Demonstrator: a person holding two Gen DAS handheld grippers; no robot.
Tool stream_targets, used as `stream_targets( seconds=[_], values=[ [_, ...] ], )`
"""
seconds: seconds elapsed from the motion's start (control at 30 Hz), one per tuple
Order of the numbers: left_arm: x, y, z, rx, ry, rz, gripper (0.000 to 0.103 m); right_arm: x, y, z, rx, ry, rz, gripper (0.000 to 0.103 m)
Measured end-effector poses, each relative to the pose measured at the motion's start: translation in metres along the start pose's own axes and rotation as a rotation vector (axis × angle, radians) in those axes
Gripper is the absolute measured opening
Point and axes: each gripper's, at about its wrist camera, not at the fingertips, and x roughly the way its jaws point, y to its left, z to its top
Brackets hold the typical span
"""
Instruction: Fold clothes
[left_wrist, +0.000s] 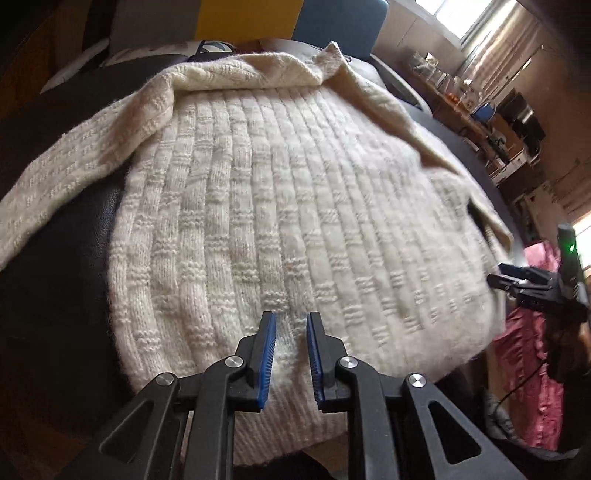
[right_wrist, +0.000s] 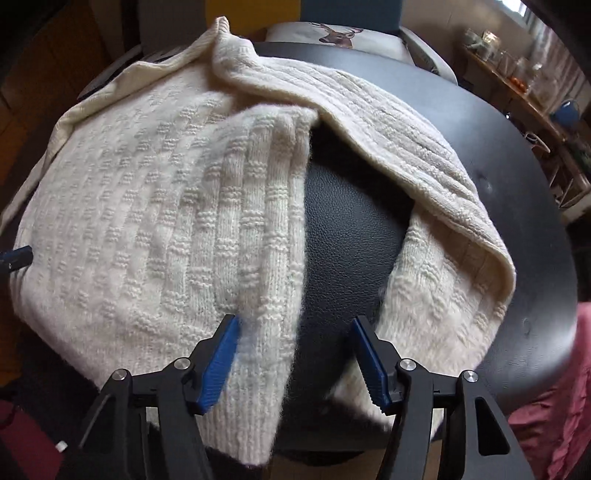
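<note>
A cream ribbed knit sweater (left_wrist: 288, 206) lies spread on a round black table (left_wrist: 66, 266). One sleeve is folded across its top and the other trails off to the left. My left gripper (left_wrist: 291, 328) sits at the near ribbed hem, its blue pads close together with a ridge of knit bunched between them. My right gripper (right_wrist: 295, 328) stands wide open over the near edge. One pad rests on the sweater body (right_wrist: 155, 206) and the other is by the folded sleeve (right_wrist: 436, 295), with bare table (right_wrist: 347, 236) between them. The right gripper (left_wrist: 517, 284) also shows beside the sweater's right edge.
A deer-print cushion (right_wrist: 332, 33) and a blue chair back (left_wrist: 340, 22) stand beyond the table. Pink cloth (left_wrist: 528, 369) lies low on the right. A cluttered shelf with jars (right_wrist: 517, 62) runs along the right wall. The table's rim (right_wrist: 546, 229) curves close on the right.
</note>
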Motion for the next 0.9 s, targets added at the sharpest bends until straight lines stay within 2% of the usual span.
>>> stream_targets(
  seconds=[0.07,0.17,0.23,0.27,0.3,0.37,0.4,0.43,0.47,0.6,0.67,0.73,0.9],
  values=[
    [-0.015,0.001,0.018,0.012,-0.058,0.001,0.016,-0.015,-0.002,0.003,-0.001,-0.023,0.009,0.063],
    [-0.03,-0.004,0.05,0.053,-0.146,0.041,0.016,-0.057,0.003,0.028,0.03,-0.273,0.069,0.069],
    [-0.033,-0.012,0.071,0.094,-0.198,0.091,0.016,-0.086,0.007,0.045,0.051,-0.442,0.11,0.099],
    [-0.031,-0.018,0.083,0.127,-0.226,0.113,0.017,-0.1,0.009,0.053,0.062,-0.526,0.13,0.103],
    [-0.03,-0.025,0.093,0.169,-0.253,0.138,0.019,-0.114,0.01,0.061,0.072,-0.61,0.151,0.103],
    [-0.023,-0.038,0.119,0.271,-0.287,0.195,0.019,-0.086,0.024,0.084,-0.002,-0.541,0.182,0.103],
    [-0.015,-0.042,0.13,0.3,-0.297,0.204,0.019,-0.061,0.038,0.097,-0.043,-0.399,0.104,0.103],
    [-0.01,-0.045,0.143,0.342,-0.311,0.198,0.019,-0.042,0.053,0.103,-0.085,-0.331,0.057,0.086],
    [-0.003,-0.047,0.152,0.366,-0.321,0.195,0.02,-0.031,0.055,0.109,-0.1,-0.327,0.083,0.067],
    [0.019,-0.051,0.189,0.492,-0.34,0.227,0.022,-0.009,0.063,0.145,-0.109,-0.328,0.14,0.067],
    [0.029,-0.051,0.204,0.531,-0.338,0.227,0.022,0.004,0.063,0.164,-0.11,-0.327,0.125,0.078],
    [0.039,-0.052,0.219,0.561,-0.336,0.223,0.023,0.016,0.071,0.187,-0.093,-0.318,0.131,0.08],
    [0.067,-0.054,0.234,0.656,-0.286,0.235,0.027,0.066,0.073,0.224,-0.097,-0.211,0.127,0.081]
  ],
)
